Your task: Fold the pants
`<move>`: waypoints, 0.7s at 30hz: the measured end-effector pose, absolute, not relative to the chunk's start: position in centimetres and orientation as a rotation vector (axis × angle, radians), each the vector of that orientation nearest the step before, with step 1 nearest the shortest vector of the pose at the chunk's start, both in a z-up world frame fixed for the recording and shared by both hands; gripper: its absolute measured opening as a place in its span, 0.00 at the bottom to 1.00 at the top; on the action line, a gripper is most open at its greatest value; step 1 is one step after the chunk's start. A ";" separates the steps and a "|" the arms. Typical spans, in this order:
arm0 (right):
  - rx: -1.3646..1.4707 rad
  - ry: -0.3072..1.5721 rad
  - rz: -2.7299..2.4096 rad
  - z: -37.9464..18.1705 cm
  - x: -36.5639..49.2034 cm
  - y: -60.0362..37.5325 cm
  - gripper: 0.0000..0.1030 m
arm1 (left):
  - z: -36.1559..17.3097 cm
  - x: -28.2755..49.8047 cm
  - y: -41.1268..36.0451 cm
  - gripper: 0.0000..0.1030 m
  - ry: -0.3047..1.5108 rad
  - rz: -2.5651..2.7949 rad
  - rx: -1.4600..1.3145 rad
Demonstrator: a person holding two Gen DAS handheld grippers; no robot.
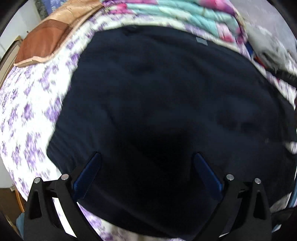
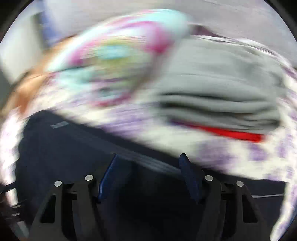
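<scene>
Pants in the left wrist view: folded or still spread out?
Folded, apparently: the dark pants lie as one compact, roughly rectangular block on the floral bedsheet, no separate legs showing. Layer count cannot be told.

Home bedroom: bed with purple-floral sheet (image 1: 33, 115), folded quilt (image 1: 185, 16), brown pillow (image 1: 42, 42), stacked grey clothes (image 2: 219, 89).

No readable text; the pants (image 1: 167, 103) carry a grey tag (image 1: 201, 40) (too blurred).
</scene>
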State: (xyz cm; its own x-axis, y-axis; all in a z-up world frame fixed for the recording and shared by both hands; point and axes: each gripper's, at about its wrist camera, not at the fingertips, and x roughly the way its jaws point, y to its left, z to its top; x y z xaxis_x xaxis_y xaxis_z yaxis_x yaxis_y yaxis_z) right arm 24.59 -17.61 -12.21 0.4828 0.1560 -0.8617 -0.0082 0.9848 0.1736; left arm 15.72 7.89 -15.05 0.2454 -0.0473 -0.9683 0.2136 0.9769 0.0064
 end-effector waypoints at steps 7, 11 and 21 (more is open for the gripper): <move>0.062 1.202 -0.035 -16.8 23.1 -19.0 0.85 | -16.8 14.6 10.5 0.96 1.365 -0.096 0.113; 0.082 1.191 -0.442 -15.4 19.2 -28.5 0.89 | -15.1 13.6 12.8 0.96 1.345 -0.078 0.043; 0.094 1.079 -0.071 -12.4 15.1 -21.5 0.71 | -11.3 15.6 12.2 0.96 1.238 -0.054 0.102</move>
